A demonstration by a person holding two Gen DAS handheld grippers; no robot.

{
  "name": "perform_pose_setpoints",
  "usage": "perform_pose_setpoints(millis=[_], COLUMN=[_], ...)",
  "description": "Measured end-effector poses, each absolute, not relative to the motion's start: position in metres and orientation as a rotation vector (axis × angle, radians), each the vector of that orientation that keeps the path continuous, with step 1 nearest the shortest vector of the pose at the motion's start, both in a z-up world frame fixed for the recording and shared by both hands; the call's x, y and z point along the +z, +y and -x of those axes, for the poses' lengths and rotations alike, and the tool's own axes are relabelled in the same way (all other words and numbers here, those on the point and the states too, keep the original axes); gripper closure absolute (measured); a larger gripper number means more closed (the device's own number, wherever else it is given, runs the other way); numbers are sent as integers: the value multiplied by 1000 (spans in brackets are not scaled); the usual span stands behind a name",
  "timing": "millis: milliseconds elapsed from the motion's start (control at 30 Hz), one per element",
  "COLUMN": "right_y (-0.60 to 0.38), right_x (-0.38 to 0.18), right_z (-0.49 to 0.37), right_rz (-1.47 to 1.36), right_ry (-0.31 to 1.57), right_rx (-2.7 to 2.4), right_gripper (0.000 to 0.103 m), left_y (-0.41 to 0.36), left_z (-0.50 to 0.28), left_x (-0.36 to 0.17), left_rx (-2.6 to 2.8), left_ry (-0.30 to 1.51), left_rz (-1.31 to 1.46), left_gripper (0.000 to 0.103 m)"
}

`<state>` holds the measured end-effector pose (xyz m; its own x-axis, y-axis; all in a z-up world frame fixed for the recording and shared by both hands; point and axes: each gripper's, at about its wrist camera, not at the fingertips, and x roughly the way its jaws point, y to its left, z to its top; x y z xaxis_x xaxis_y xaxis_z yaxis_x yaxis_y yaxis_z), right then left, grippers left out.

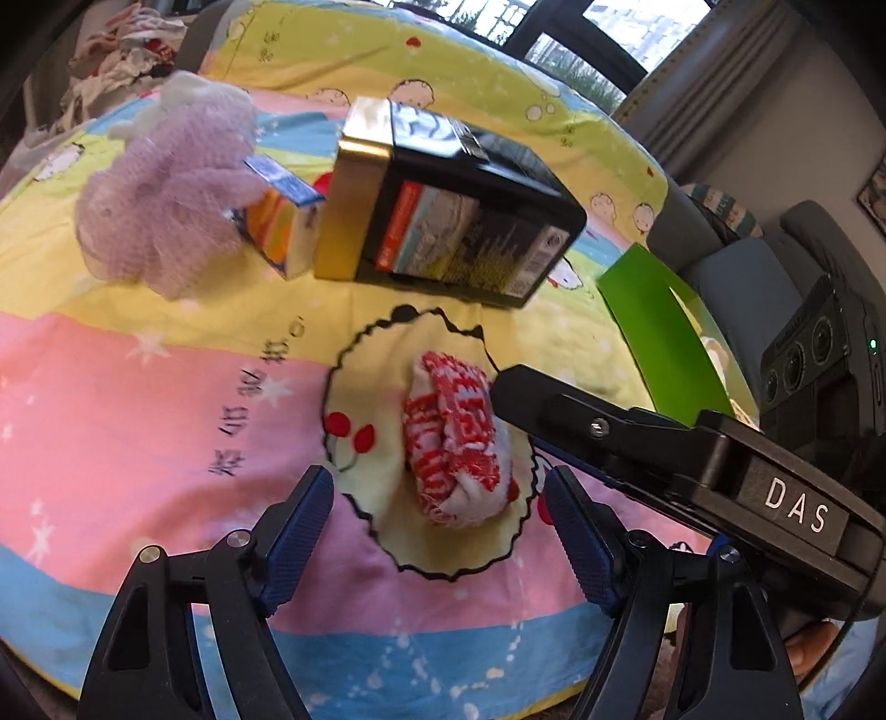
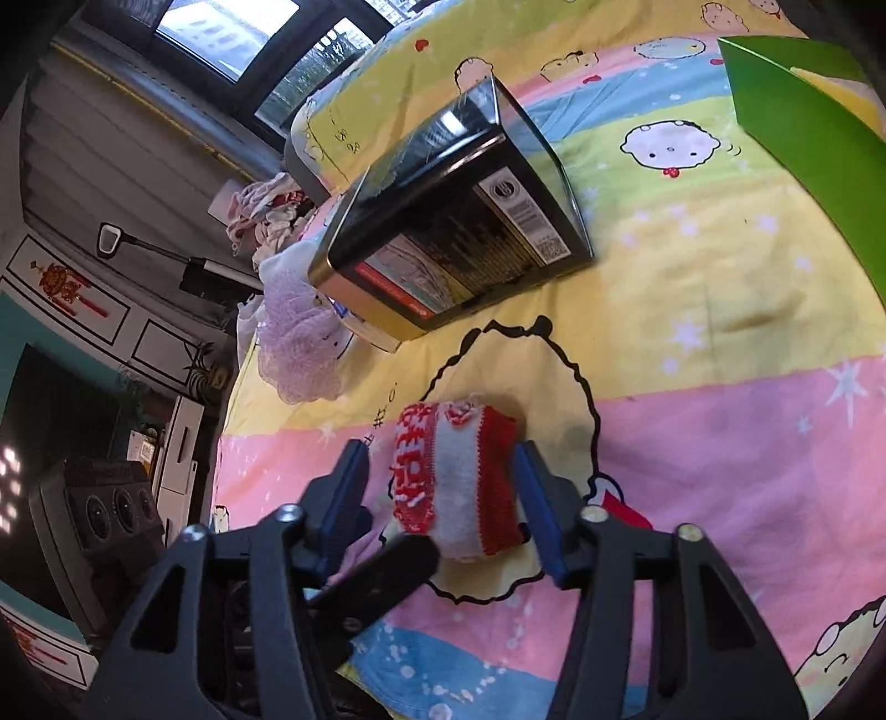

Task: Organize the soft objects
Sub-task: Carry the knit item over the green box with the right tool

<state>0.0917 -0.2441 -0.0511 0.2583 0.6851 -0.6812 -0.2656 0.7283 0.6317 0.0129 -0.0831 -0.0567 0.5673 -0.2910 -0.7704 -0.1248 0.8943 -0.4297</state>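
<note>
**Daylit room, cartoon bedspread**

Spread across the bed (image 1: 166, 387): a cartoon sheet in pink, yellow and blue bands, dotted with stars and round faces. Beyond it, dark-framed windows (image 1: 559, 33) bright with daylight, grey curtain (image 1: 736, 72) alongside. Off to one side, white panelled cabinet (image 2: 83, 299) with a red ornament (image 2: 58, 282), teal wall (image 2: 33, 332) below. Heaped at the far edge, crumpled laundry (image 1: 127, 44). Near the corner, grey upholstered chair (image 1: 736, 271).
</note>
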Motion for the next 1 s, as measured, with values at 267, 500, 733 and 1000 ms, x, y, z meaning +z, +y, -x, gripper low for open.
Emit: perform_pose_setpoints(millis=[267, 500, 733, 1000], right_y=[-233, -244, -308, -390], right_x=[-70, -48, 16, 64], right_z=[-99, -94, -96, -114], right_rz=[-431, -437, -494, -530], right_ry=[1234, 1155, 938, 771], right_rx=[680, 693, 588, 402], right_gripper=[54, 68, 68, 67], left_y=[-91, -113, -166, -242], left_z=[-22, -20, -41, -86], left_x=[-66, -41, 19, 63], left_rx=[-79, -137, -307, -518], left_ry=[968, 880, 725, 620], left_rz=[413, 302, 200, 148], left_gripper=[56, 64, 64, 64])
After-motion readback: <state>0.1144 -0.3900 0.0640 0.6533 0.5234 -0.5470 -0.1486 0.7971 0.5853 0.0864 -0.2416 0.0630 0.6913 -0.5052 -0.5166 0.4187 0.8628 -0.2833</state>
